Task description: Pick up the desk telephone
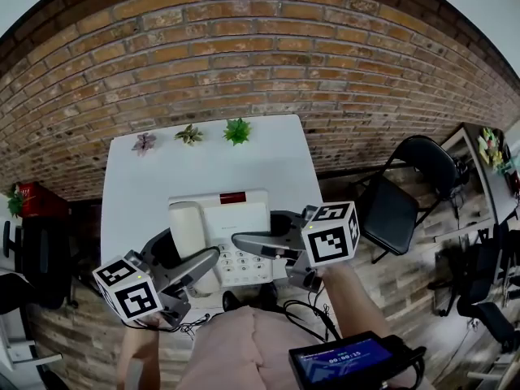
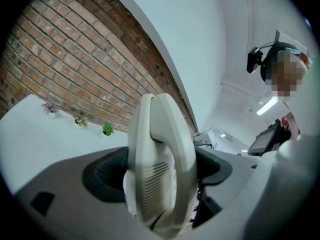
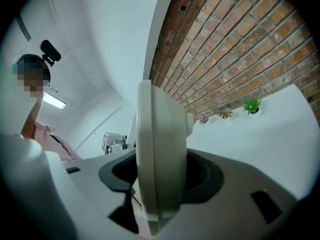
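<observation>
Desk telephone (image 1: 221, 222) sits over the near end of the white table (image 1: 203, 165), and we hold it from both sides. Our left gripper (image 1: 195, 260) is clamped on its handset edge, our right gripper (image 1: 253, 240) on its keypad edge. It lies straight between the two, so we judge both must rise evenly to keep it level.

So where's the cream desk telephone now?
Head view, centre: the cream plastic desk telephone is gripped between the left gripper and right gripper, over the white table.
</observation>
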Tool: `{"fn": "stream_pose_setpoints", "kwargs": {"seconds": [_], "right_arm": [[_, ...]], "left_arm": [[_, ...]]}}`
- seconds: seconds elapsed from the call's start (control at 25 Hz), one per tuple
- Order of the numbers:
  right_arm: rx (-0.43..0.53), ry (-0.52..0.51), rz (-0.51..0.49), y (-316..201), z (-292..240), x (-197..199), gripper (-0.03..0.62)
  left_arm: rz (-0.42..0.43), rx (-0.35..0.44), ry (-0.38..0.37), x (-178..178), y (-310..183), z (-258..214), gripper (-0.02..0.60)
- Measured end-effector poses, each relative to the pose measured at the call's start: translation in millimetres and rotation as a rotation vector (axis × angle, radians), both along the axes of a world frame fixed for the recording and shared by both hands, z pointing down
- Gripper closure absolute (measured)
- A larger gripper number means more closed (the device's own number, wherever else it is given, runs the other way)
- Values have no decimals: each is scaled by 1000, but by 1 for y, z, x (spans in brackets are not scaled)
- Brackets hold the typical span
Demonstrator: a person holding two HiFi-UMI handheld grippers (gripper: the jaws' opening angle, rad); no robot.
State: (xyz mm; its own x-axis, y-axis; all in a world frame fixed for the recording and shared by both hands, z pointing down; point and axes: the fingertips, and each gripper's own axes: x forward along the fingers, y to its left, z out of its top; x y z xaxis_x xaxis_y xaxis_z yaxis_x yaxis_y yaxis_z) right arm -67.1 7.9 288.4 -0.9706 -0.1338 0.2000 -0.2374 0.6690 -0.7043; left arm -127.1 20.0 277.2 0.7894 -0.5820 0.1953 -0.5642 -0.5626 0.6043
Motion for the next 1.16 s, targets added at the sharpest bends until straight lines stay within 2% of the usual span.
{"fn": "stream_pose_setpoints", "kwargs": {"seconds": [1.16], "right_arm": [[11,16,14,2,1,13,360]], "left_arm": [[15,-9,-16,14,1,3,167]]}}
